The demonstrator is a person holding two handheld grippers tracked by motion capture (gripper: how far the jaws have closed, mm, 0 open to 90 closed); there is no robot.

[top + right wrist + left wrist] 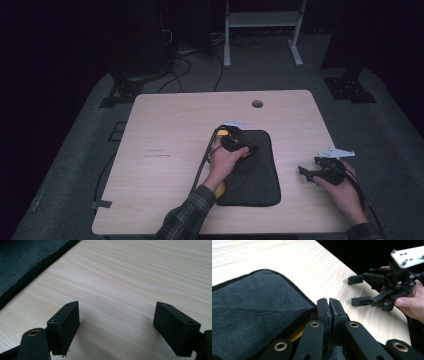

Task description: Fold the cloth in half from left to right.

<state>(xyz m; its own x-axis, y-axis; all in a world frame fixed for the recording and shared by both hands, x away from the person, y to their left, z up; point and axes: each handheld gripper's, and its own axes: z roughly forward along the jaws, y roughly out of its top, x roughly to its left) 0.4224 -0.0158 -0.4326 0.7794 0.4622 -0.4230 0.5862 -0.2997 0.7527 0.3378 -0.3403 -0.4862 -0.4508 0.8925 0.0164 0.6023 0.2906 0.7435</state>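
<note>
My left fingers (329, 305) pinch the dark towel's (255, 170) fold, hiding yellow beneath; towel runs lengthwise away; right fingers (120, 327) gape empty.

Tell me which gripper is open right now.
The right gripper, beside the dark grey fleecy cloth, jaws wide over bare table. The left gripper is shut on that cloth.

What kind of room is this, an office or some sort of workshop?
Probably a lab or recording room, not an office. A lone wooden table stands on grey carpet in the dark, cables trail over the floor behind it, and a person works a dark cloth with hand-held grippers.
</note>
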